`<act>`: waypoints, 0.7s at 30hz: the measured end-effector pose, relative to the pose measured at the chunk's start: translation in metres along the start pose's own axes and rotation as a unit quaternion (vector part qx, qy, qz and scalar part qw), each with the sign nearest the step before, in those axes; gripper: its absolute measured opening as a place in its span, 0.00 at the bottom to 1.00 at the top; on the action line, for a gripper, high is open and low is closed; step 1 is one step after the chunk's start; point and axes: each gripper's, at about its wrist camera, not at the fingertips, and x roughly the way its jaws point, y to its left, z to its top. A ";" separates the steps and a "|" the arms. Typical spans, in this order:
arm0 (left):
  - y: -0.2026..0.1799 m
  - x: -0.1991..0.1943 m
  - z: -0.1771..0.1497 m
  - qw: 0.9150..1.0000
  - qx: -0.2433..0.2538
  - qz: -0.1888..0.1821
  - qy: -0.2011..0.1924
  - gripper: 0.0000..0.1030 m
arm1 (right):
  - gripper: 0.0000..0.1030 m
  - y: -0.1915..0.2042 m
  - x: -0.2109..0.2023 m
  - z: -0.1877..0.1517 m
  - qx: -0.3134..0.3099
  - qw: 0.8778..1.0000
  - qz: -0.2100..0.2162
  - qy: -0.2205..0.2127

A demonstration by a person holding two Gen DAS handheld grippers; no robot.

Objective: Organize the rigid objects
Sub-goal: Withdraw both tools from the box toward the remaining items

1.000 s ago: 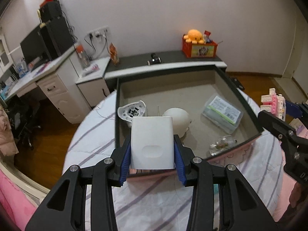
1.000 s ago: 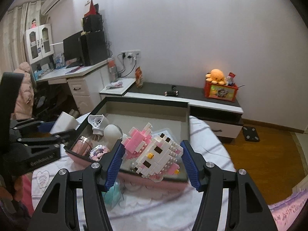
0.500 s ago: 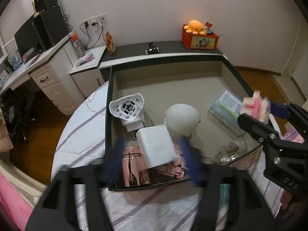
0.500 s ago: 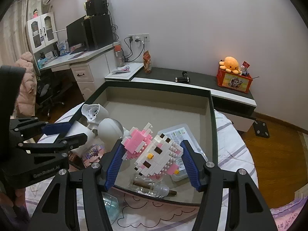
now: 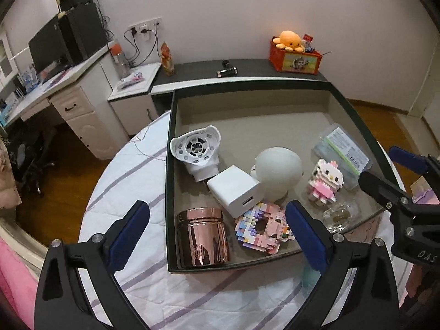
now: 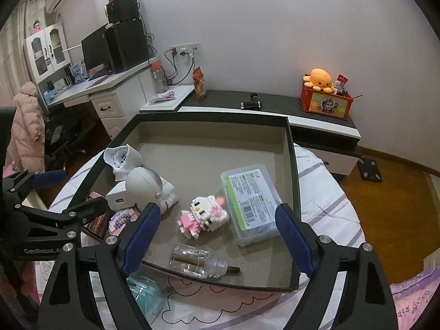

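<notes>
A dark-rimmed tray on the round table holds the objects. The white charger cube lies in it beside a white dome lamp. The pink-and-white brick cat figure rests in the tray next to a clear plastic box. My left gripper is open and empty above the tray's near edge. My right gripper is open and empty above the cat figure.
The tray also holds a white fan-like device, a rose-gold can, a pastel brick donut and a clear bottle. A teal item lies on the striped tablecloth. Desk and low cabinet stand behind.
Both grippers opened. The left let go of the white charger cube, the right let go of the brick cat figure; both objects now lie in the tray. Both grippers moved forward over the tray.
</notes>
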 end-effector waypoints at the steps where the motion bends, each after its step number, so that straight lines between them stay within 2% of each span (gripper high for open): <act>1: 0.000 -0.001 0.000 1.000 0.000 0.004 -0.003 0.98 | 0.84 0.001 -0.002 0.000 -0.004 1.000 -0.002 -0.002; 11: 0.002 -0.018 -0.006 1.000 -0.006 0.006 -0.010 0.98 | 0.84 0.010 -0.020 -0.001 -0.020 1.000 -0.014 -0.016; 14: 0.002 -0.032 -0.010 1.000 -0.005 -0.002 -0.023 0.98 | 0.84 0.011 -0.034 -0.004 -0.019 0.999 -0.015 -0.026; 18: -0.001 -0.059 -0.019 0.999 0.001 0.008 -0.046 0.98 | 0.84 0.013 -0.057 -0.010 -0.016 0.999 -0.023 -0.037; 21: -0.001 -0.084 -0.031 0.998 0.001 -0.001 -0.063 0.98 | 0.84 0.016 -0.082 -0.018 -0.014 0.998 -0.030 -0.051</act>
